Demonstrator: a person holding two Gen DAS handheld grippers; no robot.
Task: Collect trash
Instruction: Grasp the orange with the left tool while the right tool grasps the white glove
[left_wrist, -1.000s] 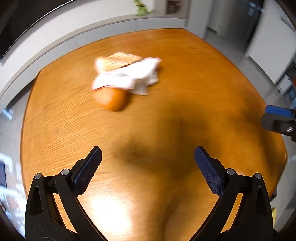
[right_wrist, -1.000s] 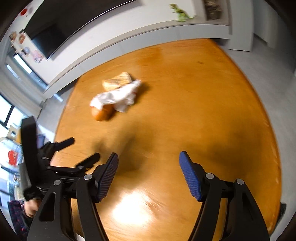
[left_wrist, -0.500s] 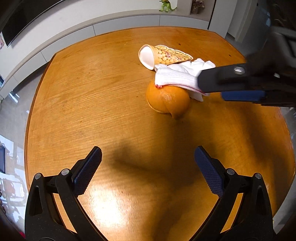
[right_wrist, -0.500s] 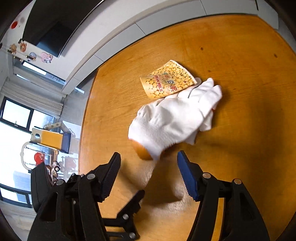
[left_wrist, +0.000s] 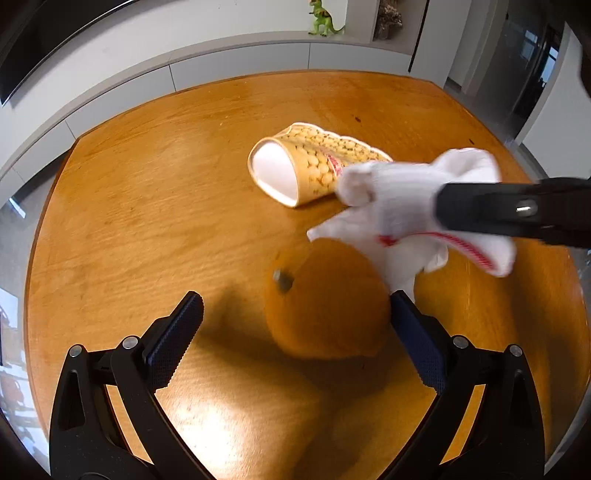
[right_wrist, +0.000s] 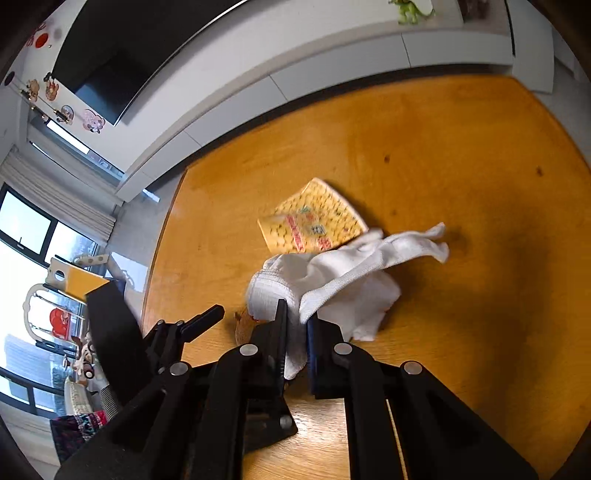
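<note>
— What is the right gripper (right_wrist: 295, 332) doing with that white glove (right_wrist: 343, 273)?

— Its fingers are pinching nearly shut on the cuff end, with the rest of the glove hanging loose just above the table (right_wrist: 461, 147). The glove's own fingers are trailing away from the gripper toward the far right, so its long axis is running roughly along the gripper's line of sight.

— And the left gripper (left_wrist: 295, 325)?

— It is standing wide open and gripping nothing. The orange (left_wrist: 325, 299) is sitting between its fingers, touching or nearly touching the right one, with its stem end facing up and left.

— How should the lift go?

— I'd judge a straight, slow raise is best, so the dangling cloth is not dragging the paper cup (left_wrist: 314, 166) or nudging the orange into a roll. The grip is looking small, only on the cuff, so jerking could be letting it slip.

— Where is the cup pointing?

— It is lying on its side near the table's middle, just beyond the glove, open mouth toward the left, flattened end toward the right — long axis roughly left to right in the left wrist view.
</note>
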